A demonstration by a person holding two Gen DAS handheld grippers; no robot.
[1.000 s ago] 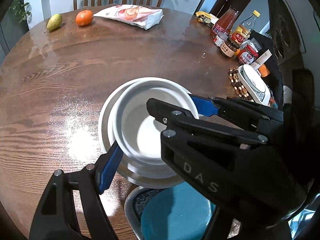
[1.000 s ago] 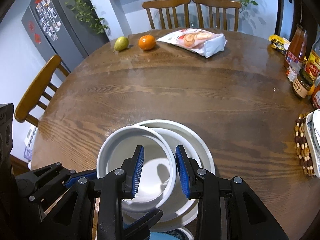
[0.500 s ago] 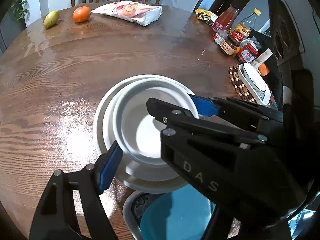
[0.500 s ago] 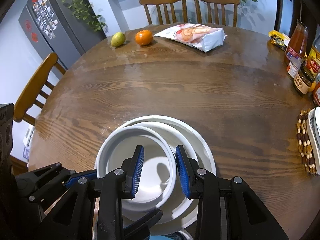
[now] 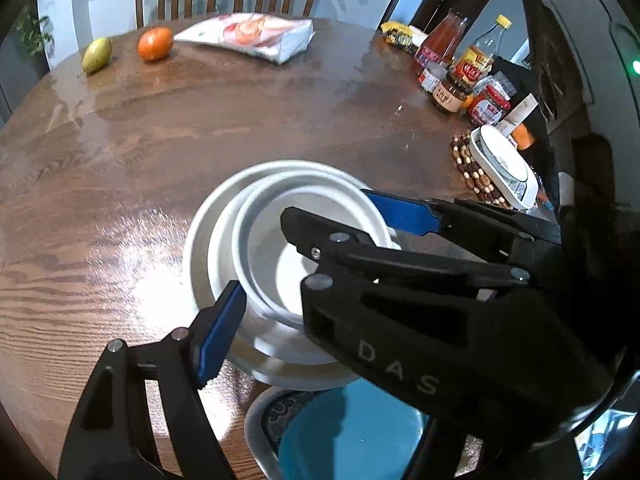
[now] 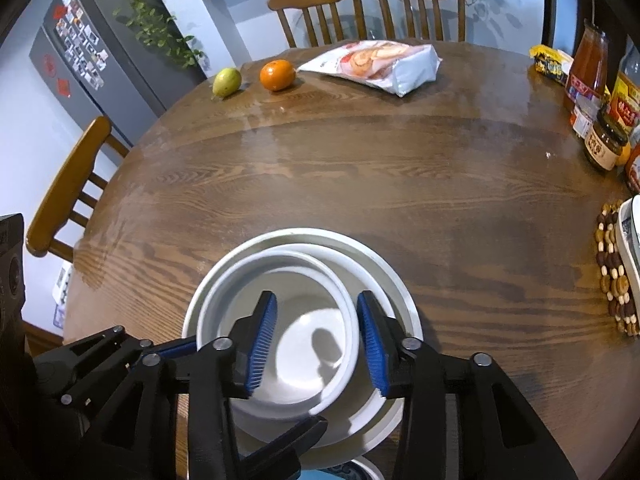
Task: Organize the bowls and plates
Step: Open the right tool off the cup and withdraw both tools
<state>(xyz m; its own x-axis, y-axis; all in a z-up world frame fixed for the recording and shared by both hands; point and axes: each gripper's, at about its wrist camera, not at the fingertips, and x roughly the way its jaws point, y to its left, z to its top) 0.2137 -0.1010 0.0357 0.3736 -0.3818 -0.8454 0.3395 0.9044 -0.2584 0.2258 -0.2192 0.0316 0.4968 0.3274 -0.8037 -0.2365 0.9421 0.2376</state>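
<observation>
A: Okay, left wrist view first. What's at centre?

B: White bowl (image 5: 280, 264) sitting in a wider white plate (image 5: 200, 240), centre frame on the wooden surface (image 5: 200, 120). Left gripper (image 5: 316, 264) has its fingers spread wide, one blue pad (image 5: 218, 334) low left just outside the bowl, the other (image 5: 404, 212) by the bowl's right rim. Released, not pinching anything that I can see. Whether the pads touch the rim, can't tell.

A: Bottom of the frame?

B: Teal bowl (image 5: 352, 436) in a patterned dish (image 5: 260, 420), partly hidden behind the right gripper's black body.

A: Rest?

B: Pear (image 5: 96, 55), orange (image 5: 155, 43), snack bag (image 5: 250, 36) upper left; jars and bottles (image 5: 460, 76) upper right; beaded mat (image 5: 472, 168) with a white dish on it at right.

A: Right wrist view?

B: Same bowl (image 6: 280, 320) inside the plate (image 6: 392, 280), lower centre. Right gripper (image 6: 316, 344) straddles the bowl's right wall: left finger (image 6: 260, 344) inside the bowl, right finger (image 6: 374, 344) outside over the plate. Gap shows on both sides of the wall, so parted, not clamped.

A: Background?

B: Pear (image 6: 227, 82), orange (image 6: 277, 75), snack bag (image 6: 376, 64) along the top; wooden chair (image 6: 68, 184) at left; jars (image 6: 604, 144) at right edge.
</observation>
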